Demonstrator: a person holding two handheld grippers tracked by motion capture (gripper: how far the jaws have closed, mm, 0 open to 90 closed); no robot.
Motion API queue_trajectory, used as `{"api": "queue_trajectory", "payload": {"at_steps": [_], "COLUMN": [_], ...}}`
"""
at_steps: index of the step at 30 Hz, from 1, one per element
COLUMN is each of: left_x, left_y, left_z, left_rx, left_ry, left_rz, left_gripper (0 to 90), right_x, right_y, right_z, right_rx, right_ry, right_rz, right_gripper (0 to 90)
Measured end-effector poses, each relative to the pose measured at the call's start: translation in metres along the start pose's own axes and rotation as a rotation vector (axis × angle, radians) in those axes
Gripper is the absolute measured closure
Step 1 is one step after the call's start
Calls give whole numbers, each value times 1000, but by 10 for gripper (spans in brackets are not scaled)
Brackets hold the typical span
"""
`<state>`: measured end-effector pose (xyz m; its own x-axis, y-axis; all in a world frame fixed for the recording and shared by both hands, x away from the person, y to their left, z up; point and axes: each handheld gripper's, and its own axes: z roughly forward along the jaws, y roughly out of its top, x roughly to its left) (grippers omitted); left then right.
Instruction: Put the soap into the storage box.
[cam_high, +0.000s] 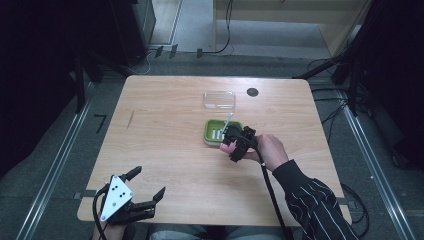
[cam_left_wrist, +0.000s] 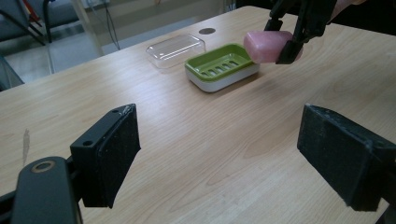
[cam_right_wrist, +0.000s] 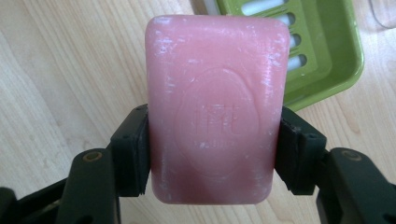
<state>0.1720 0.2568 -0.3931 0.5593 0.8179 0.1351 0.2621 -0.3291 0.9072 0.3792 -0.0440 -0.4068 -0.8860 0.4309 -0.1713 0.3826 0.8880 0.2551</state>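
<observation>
**Pink soap clamped in our right tongs beside the green dish**

We hold the pink soap bar (cam_right_wrist: 215, 112) between the two black pads of our right gripper (cam_high: 234, 140), each pad pressing one long side, the bar's far end jutting beyond them. It hangs above the wooden table (cam_high: 165, 135), off the surface, just beside the green soap dish (cam_left_wrist: 219, 63). The clear lid (cam_left_wrist: 175, 48) lies beyond the dish. Our left gripper (cam_high: 148, 184) rests well apart, at the near edge, jaws spread wide with nothing between them.
</observation>
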Motion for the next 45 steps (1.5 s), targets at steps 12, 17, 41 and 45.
{"api": "queue_trajectory", "payload": {"at_steps": [12, 17, 41, 45], "left_x": [0, 0, 1, 0], "left_y": [-1, -1, -3, -3], "left_z": [-2, -2, -7, -8], "left_rx": [6, 4, 3, 4], "left_ry": [3, 6, 23, 26], "left_rz": [0, 0, -10, -11], "left_gripper": [139, 139, 139, 139], "right_x": [-7, -11, -27, -28], "right_y": [7, 10, 21, 23], "right_z": [-1, -1, -3, -1], "right_rx": [-13, -19, -41, -41], "right_ry": [-9, -12, -24, -23], "right_rz": [-11, -23, -63, -70], "right_gripper": [384, 384, 385, 385]}}
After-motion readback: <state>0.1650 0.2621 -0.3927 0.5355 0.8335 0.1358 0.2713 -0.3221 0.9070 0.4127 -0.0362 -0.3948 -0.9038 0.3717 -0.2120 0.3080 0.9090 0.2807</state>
